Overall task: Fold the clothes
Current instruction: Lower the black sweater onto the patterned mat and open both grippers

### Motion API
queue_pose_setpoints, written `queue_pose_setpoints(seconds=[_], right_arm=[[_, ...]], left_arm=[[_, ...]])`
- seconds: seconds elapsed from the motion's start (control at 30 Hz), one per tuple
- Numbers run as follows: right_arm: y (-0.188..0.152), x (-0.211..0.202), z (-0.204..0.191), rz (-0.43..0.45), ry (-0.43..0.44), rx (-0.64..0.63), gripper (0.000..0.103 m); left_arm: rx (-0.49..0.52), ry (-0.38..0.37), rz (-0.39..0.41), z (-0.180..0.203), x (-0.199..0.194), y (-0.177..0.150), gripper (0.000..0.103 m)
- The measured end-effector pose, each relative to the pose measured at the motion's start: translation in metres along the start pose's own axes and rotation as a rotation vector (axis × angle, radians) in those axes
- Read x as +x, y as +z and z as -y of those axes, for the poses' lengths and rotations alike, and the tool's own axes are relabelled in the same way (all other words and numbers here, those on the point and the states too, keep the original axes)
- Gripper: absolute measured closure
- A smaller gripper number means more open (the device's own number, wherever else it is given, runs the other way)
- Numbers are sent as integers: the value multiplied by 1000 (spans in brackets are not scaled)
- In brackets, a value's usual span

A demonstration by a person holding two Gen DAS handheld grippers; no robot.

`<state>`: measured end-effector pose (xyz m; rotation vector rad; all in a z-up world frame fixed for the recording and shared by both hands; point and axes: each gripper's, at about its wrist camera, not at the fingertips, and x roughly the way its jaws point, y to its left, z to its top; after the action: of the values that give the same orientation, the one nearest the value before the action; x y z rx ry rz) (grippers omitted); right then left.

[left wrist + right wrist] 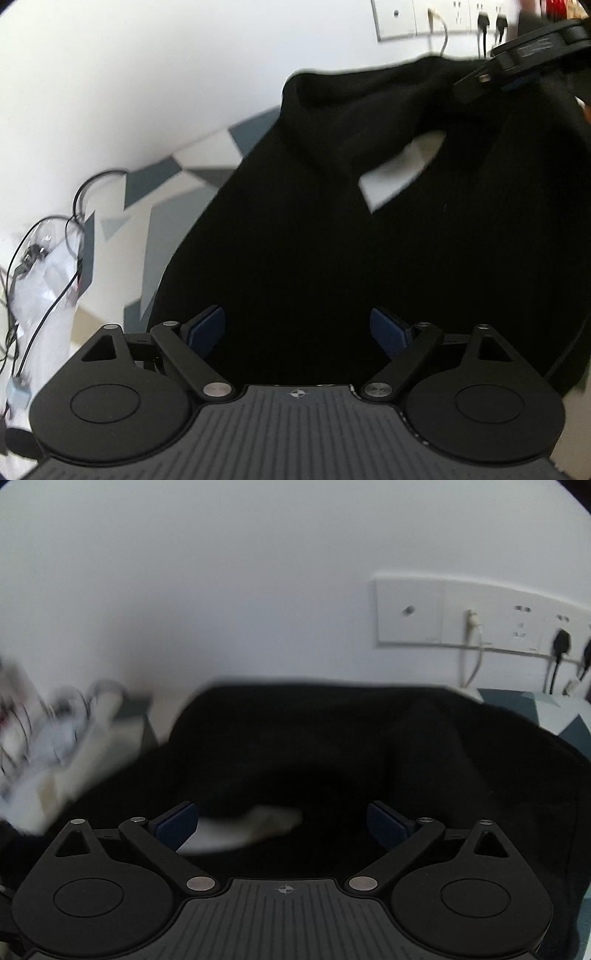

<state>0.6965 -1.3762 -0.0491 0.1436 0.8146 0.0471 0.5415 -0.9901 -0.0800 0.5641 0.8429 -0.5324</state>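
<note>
Blurred in the right wrist view: the clutter of cables (40,731) left of the black garment (332,746), too smeared to sort out. Cut off by the frame's right edge in the left wrist view: the other gripper (524,59), above the black garment's top edge, jaws out of sight. Too dark to read: folds, seams and what kind of garment.

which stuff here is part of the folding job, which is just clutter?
Job:
- black garment, lying on the patterned surface
- left gripper, open over it
- right gripper, open over it

Clutter:
- wall sockets with plugs
- tangled cables by the wall
</note>
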Motion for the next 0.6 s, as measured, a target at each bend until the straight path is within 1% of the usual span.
queue_pose_setpoints(seconds=[0.03,0.07,0.13,0.17,0.2,0.23,0.3,0.4,0.43,0.5,0.6], right_arm=[[-2,9,-4,-7,-53,6,6],[-1,20,-4,-32,-93,35,4],[-3,44,1,-139,-151,113,2],[-5,54,1,-191,-176,122,2],[-8,63,-2,-231,-194,90,2],[-14,66,-8,-247,-209,38,1],[-23,63,-11,-220,-196,-7,2],[-34,53,-6,-213,-166,-10,4],[-37,49,-5,-209,-163,-18,5],[-41,42,-1,-204,-158,-20,5],[-45,38,6,-194,-157,-14,5]], left_arm=[[-15,3,-2,-4,0,-3,11],[-32,5,-4,-9,1,-4,10],[-63,5,-5,-17,2,-8,8],[-78,4,-5,-21,2,-10,7],[-98,-1,-6,-25,1,-12,7],[-122,-13,-10,-28,1,-14,7],[-172,-48,-35,-36,4,-19,7],[-243,-96,-86,-46,7,-22,7],[-244,-101,-93,-46,7,-22,7],[-213,-106,-99,-42,7,-19,7],[-137,-121,-94,-32,5,-16,6]])
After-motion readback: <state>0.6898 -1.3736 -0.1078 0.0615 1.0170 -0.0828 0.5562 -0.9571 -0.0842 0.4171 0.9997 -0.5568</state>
